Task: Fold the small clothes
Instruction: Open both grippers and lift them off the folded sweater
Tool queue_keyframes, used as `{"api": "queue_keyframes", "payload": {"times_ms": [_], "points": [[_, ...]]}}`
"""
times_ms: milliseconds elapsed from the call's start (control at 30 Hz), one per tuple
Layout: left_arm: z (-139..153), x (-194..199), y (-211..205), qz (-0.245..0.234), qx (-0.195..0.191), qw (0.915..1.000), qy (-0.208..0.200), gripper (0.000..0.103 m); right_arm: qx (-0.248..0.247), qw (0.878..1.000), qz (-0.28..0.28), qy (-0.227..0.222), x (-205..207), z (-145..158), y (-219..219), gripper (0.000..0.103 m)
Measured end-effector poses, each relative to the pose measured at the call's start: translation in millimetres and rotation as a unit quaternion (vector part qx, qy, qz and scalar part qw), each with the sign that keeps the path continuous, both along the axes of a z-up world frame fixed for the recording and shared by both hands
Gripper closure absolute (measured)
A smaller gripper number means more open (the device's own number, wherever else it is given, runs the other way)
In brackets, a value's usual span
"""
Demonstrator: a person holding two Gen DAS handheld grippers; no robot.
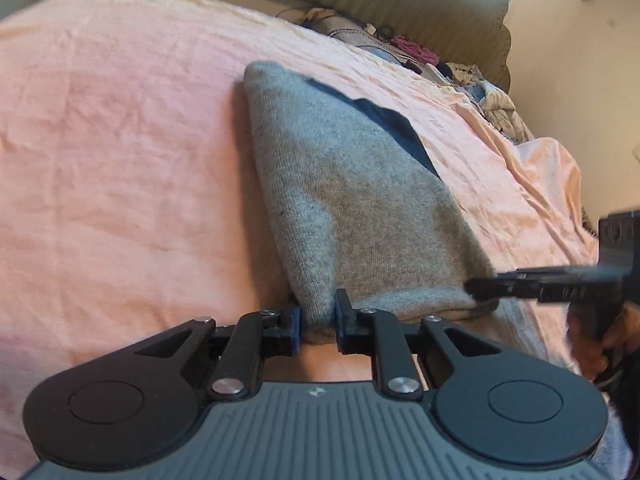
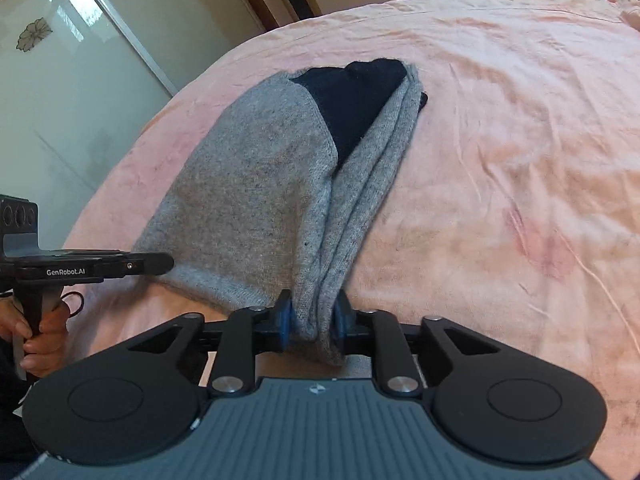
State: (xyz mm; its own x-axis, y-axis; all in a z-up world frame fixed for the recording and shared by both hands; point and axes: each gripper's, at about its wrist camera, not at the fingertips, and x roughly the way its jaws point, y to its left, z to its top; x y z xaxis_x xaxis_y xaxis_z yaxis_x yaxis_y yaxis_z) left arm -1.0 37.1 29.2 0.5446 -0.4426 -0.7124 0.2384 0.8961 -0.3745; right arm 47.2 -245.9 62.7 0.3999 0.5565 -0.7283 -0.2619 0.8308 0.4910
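Right, quick notes:
garment: grey knit (image 1: pixel 360 200) with dark part at its far end, folded, lying on pink sheet (image 1: pixel 120 160), centre of both views.
left gripper (image 1: pixel 318 318): bottom centre of left view, jaws clamped on the near grey corner.
right gripper (image 2: pixel 312 318): bottom centre of right view, jaws pinching bunched grey folds at the near edge.
hands: left hand (image 2: pixel 40 340) at lower left of right view, right hand (image 1: pixel 600 340) at right edge of left view.
background: clutter (image 1: pixel 420 56) at upper right, left view.

Fuzzy grey knit garment (image 1: pixel 360 208), crinkled pink cloth sheet (image 1: pixel 120 140)
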Motion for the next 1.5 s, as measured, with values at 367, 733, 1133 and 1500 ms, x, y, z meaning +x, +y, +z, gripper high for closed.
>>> {"api": "queue_keyframes", "payload": {"times_ms": [367, 733, 1133, 1500], "points": [[11, -16, -57, -0.034, 0.065, 0.9858, -0.151, 0.015, 0.006, 0.996, -0.084, -0.037, 135, 12, 20, 0.057], [-16, -11, -69, -0.050, 0.069, 0.9875, -0.133, 0.010, -0.076, 0.990, -0.084, -0.088, 144, 25, 43, 0.067], [-21, -9, -70, -0.054, 0.071, 0.9873, -0.132, 0.004, -0.141, 0.985, -0.030, -0.100, 150, 20, 91, 0.045], [-21, -9, -69, -0.055, 0.067, 0.9876, -0.131, 0.002, -0.129, 0.980, 0.090, -0.124, 158, -9, 173, 0.026]]}}
